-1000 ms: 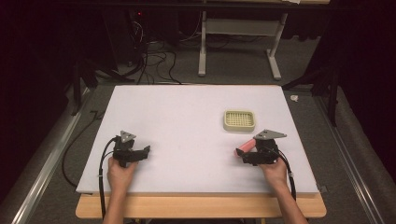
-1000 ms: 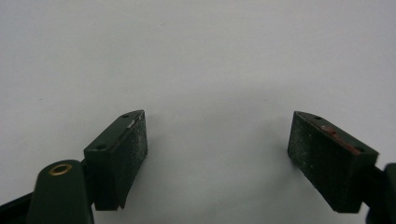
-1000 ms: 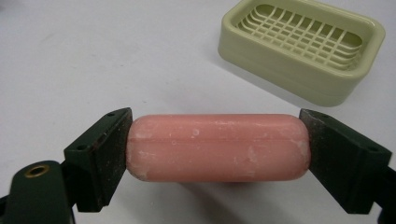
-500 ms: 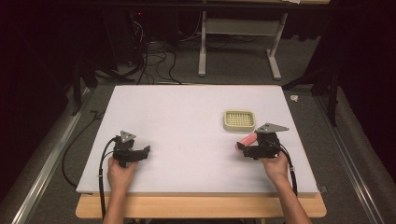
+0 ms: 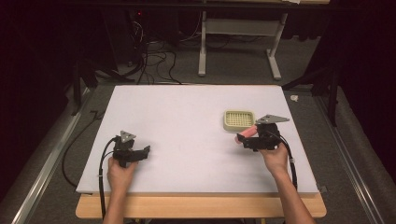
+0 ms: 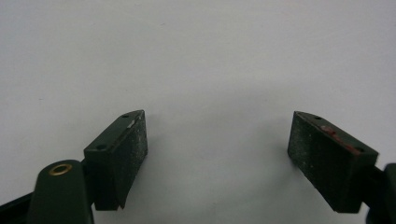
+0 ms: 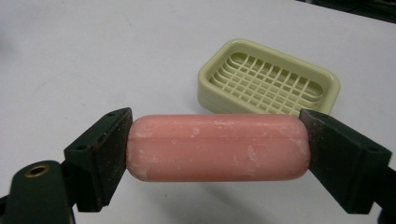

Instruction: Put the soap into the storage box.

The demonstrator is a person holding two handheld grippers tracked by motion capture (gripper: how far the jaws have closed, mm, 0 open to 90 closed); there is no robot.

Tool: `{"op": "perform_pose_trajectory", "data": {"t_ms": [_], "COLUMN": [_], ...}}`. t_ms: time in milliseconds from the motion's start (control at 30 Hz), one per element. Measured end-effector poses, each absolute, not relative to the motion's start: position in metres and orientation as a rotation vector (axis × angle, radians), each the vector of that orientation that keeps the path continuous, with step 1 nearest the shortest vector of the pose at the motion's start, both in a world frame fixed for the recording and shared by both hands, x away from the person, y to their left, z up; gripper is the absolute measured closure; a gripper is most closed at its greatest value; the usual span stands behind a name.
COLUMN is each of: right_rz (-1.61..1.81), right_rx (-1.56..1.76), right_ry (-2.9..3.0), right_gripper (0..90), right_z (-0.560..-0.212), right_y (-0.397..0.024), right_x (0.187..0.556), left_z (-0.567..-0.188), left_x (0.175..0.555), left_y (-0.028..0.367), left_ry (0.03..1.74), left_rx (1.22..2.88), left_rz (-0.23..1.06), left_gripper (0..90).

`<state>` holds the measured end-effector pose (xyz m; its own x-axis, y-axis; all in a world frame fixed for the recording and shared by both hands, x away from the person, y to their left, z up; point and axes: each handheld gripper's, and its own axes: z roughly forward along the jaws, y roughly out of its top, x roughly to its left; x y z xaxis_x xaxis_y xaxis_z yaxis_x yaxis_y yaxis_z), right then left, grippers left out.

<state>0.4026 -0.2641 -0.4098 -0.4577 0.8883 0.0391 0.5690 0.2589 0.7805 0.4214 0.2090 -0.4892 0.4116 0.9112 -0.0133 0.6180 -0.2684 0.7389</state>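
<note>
High view overlooks the white table (image 5: 187,116); tool cameras skim it closely.

- No text, label, brand, number or sign could be read on any surface in the high view or either gripper view.

The pink soap bar (image 7: 217,147) looks waxy and matt, its skin scuffed with pale chalky patches and a faint seam along its length. The cream soap dish (image 7: 268,79) is smooth moulded plastic with a soft sheen and a ribbed grid floor. The right gripper (image 7: 217,154) has 2 matt black jaws with grainy, dusty pads. The table (image 5: 187,116) top is a matt white sheet over a pale wooden edge.
</note>
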Motion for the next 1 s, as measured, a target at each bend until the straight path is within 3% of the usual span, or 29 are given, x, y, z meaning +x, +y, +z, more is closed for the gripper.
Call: {"op": "perform_pose_trajectory", "data": {"t_ms": [1000], "right_rz": [1.041], "right_rx": [1.423], "right_ry": [2.071], "right_gripper": [14.1], "right_z": [-0.403], "right_y": [-0.263], "right_x": [0.455], "left_z": [-0.489], "left_x": [0.421], "left_y": [0.209], "left_ry": [1.296], "left_rx": [1.994], "left_rz": [0.555], "left_gripper": [20.6]}}
